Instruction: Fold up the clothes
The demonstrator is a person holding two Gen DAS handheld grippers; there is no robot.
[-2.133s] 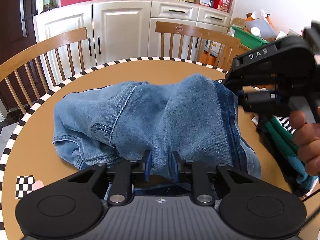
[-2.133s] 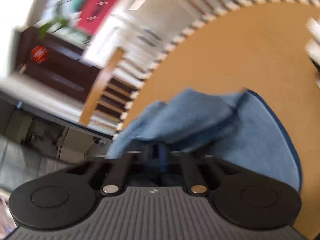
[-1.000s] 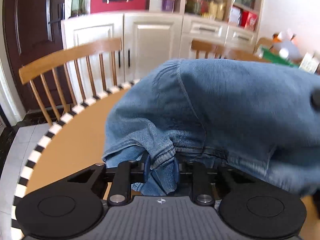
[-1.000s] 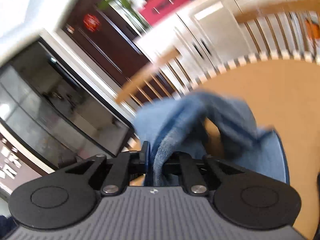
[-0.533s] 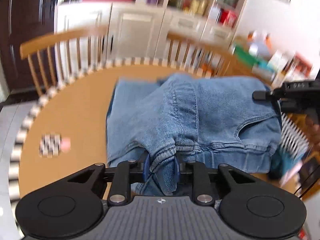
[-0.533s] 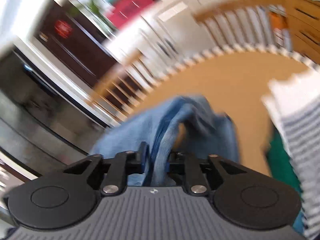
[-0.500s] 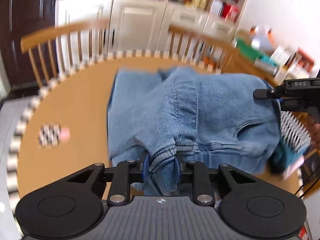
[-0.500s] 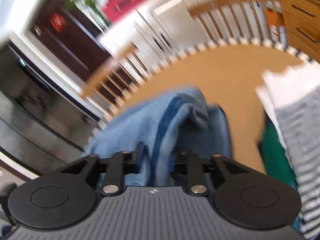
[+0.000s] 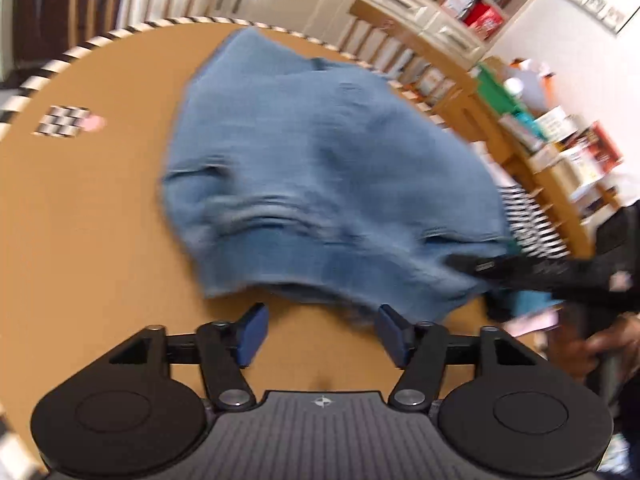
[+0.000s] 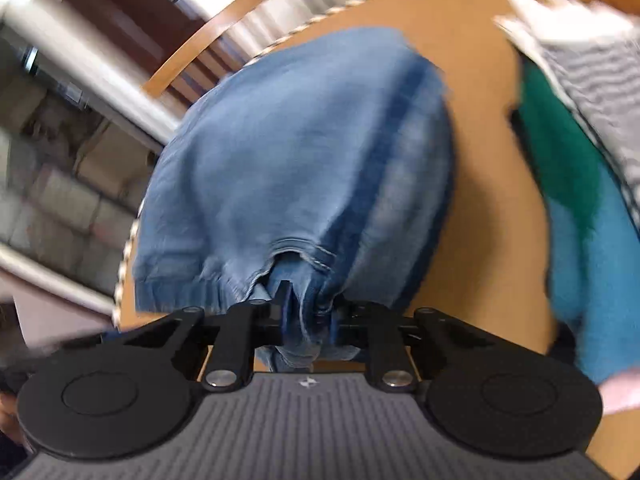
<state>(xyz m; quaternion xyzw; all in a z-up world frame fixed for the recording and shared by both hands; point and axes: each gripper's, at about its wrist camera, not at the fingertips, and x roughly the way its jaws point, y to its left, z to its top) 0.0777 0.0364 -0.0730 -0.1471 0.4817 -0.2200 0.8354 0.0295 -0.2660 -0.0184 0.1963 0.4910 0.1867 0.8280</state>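
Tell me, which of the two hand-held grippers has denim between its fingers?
The right hand-held gripper: a bunch of the jeans sits between its closing jaws. The left hand-held gripper is opening, with bare table showing between its blue pads.

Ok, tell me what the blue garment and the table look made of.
Blue garment: apparently denim, faded matte, with a stitched waistband and a darker side stripe. Table: smooth tan top, wood or laminate, can't tell which, with a black-and-white checked rim.

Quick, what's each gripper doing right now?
Left gripper: opening, nothing between its jaws.
Right gripper: closing on the jeans.
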